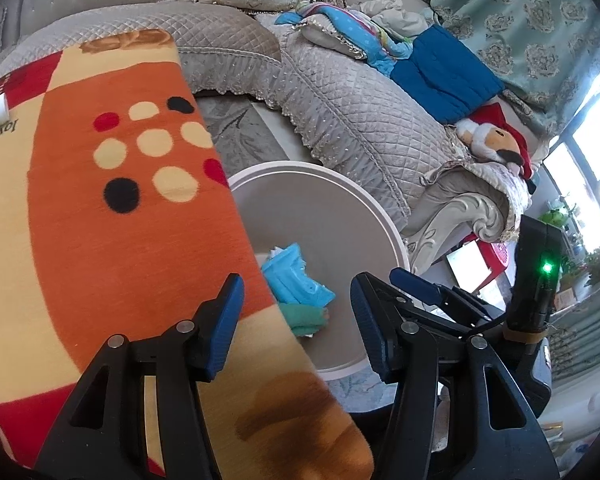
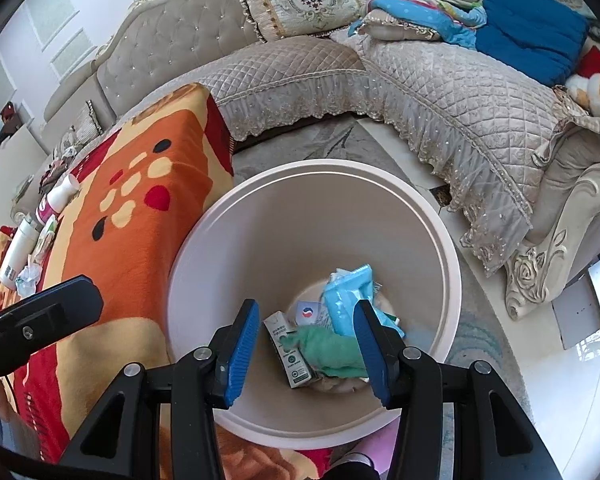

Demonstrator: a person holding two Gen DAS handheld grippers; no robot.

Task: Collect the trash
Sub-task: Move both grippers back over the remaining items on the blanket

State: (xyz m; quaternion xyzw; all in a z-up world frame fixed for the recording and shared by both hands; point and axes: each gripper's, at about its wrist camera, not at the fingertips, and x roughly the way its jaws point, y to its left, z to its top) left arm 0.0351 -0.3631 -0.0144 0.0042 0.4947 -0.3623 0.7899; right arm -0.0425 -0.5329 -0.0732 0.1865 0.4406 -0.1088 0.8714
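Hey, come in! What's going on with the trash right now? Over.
Both hand-held grippers, left and right, open, empty, over bin. Blue packet, green wrapper, small carton already inside. More bottles on blanket. Nothing blocking.

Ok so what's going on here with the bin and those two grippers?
A person is collecting trash with two handheld grippers. Both the left gripper and right gripper hang open and empty over the round white plastic bin beside the orange patterned blanket. In the bin lie a crumpled blue wrapper, a green cloth and a small white carton. White bottles remain on the blanket.
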